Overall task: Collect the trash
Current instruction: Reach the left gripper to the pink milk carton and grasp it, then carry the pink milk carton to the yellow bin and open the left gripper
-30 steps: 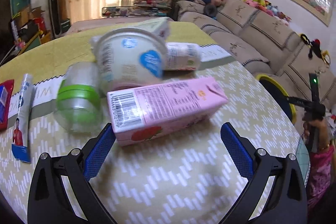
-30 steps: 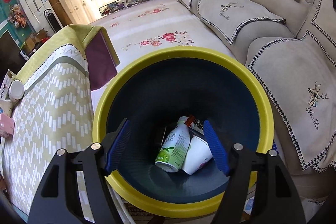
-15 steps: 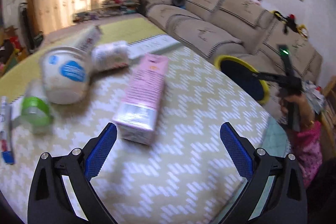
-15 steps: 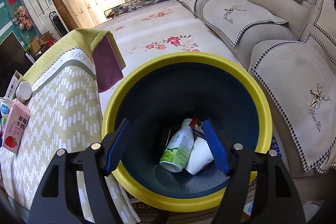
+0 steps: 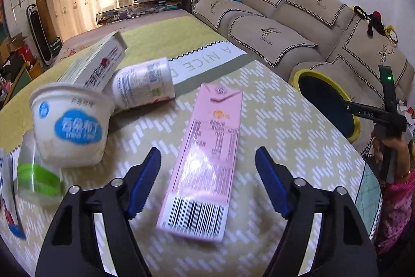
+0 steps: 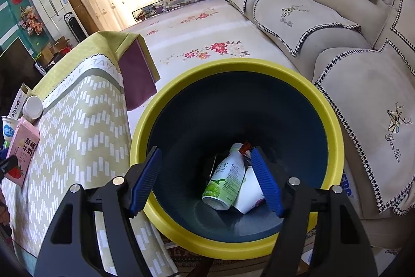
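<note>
A pink milk carton (image 5: 215,121) lies flat on the yellow patterned tablecloth (image 5: 285,142), its barcode end toward me. My left gripper (image 5: 207,152) straddles it, one blue finger on each side. The jaws are closing and a gap shows between each pad and the carton. My right gripper (image 6: 206,151) hangs open over the yellow-rimmed dark bin (image 6: 233,65) with nothing between its fingers. In the bin lie a green-labelled bottle (image 6: 227,178) and a white cup (image 6: 249,195). The carton (image 6: 22,147) also shows at the far left of the right wrist view.
Left of the carton lie a white cup with a blue label (image 5: 70,126), a tipped white bottle (image 5: 142,85), a cardboard box (image 5: 96,64) and a clear cup with a green band (image 5: 36,178). The bin (image 5: 306,74) stands off the table's right edge by a beige sofa (image 5: 272,33).
The left wrist view has swung so the carton, earlier lying across in front of the jaws, now runs lengthwise between them. The left jaws have narrowed. The right gripper has stayed over the bin.
</note>
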### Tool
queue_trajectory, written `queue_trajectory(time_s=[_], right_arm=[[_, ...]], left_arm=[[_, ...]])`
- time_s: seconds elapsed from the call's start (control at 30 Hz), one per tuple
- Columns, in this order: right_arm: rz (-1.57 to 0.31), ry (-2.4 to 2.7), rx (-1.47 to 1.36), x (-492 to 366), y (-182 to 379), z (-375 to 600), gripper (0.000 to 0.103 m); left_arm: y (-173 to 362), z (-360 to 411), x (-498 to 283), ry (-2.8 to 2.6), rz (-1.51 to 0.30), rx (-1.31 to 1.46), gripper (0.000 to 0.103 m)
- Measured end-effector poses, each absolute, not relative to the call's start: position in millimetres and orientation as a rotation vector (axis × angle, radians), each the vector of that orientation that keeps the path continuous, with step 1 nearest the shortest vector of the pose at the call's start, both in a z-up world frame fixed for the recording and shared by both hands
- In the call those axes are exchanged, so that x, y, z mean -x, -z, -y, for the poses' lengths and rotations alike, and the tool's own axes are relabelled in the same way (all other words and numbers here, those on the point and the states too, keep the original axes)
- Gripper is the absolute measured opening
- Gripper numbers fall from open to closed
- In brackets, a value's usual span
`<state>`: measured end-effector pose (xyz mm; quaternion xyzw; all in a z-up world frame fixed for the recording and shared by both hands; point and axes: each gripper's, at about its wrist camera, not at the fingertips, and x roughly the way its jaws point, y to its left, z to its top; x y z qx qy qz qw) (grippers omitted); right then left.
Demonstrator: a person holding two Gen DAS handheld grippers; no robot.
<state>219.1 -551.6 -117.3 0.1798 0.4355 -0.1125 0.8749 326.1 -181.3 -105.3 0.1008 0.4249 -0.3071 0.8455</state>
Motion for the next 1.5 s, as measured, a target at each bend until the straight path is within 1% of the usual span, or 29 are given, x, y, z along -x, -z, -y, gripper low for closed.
queue_trajectory(time_s=[0.13, 0.3, 0.37, 0.47, 0.7, 0.9, 1.2, 1.5], right_arm=[[-0.91, 0.234, -0.378, -220, 117, 555, 0.068], [-0.905, 0.233, -0.374, -219, 115, 557, 0.068], [-0.9, 0.231, -0.376, -218, 114, 558, 0.068], [-0.894, 0.23, -0.382, -214, 113, 560, 0.068], [-0.869, 0.219, -0.398, -205, 107, 562, 0.068], [-0.836, 0.22, -0.413, -191, 98, 568, 0.068], [-0.793, 0.284, -0.44, -157, 88, 596, 0.068], [-0.791, 0.356, -0.476, -122, 93, 628, 0.068]], left_arm=[[102, 194, -335, 0.614, -0.925, -0.266, 0.06], [103, 203, -345, 0.594, -1.012, -0.324, 0.045], [105, 205, -348, 0.594, -1.054, -0.337, 0.042], [103, 205, -346, 0.583, -1.072, -0.357, 0.039], [78, 213, -326, 0.615, -1.037, -0.353, 0.039], [46, 244, -301, 0.691, -0.979, -0.372, 0.039], [24, 337, -278, 0.849, -0.922, -0.448, 0.039], [39, 460, -276, 0.966, -0.904, -0.481, 0.039]])
